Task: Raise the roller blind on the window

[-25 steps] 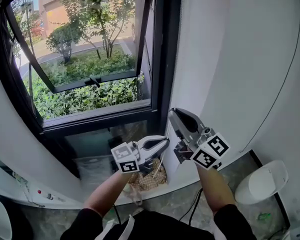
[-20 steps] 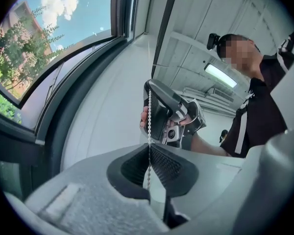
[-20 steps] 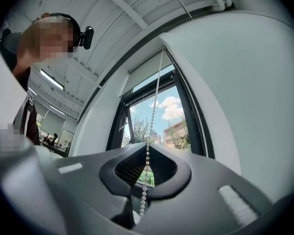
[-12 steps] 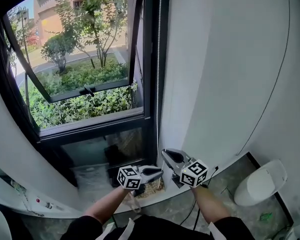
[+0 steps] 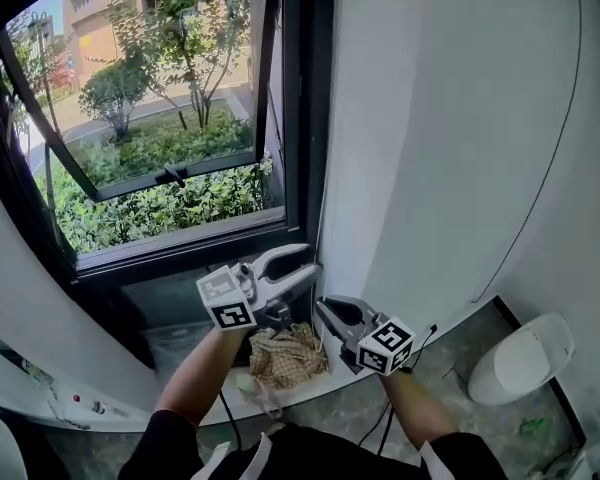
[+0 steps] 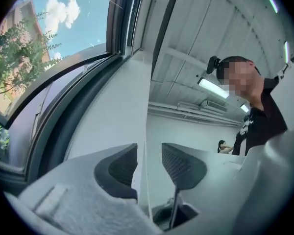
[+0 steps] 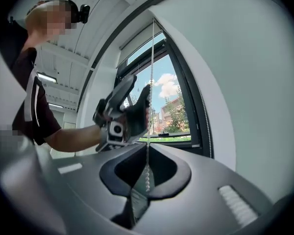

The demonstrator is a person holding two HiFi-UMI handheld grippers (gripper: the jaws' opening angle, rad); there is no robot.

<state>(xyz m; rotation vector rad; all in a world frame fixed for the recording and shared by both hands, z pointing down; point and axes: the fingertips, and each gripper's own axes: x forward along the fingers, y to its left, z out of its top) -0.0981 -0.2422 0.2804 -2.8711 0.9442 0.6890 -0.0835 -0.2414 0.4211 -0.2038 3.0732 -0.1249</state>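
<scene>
Low in mid-frame our right gripper (image 5: 327,313) pinches the thin, light, slippery bead chain (image 7: 152,67) beside the window frame (image 5: 305,118), while the left gripper (image 5: 310,260) just above has just been opening wide, nothing between its jaws; we would grip firmly higher up
</scene>
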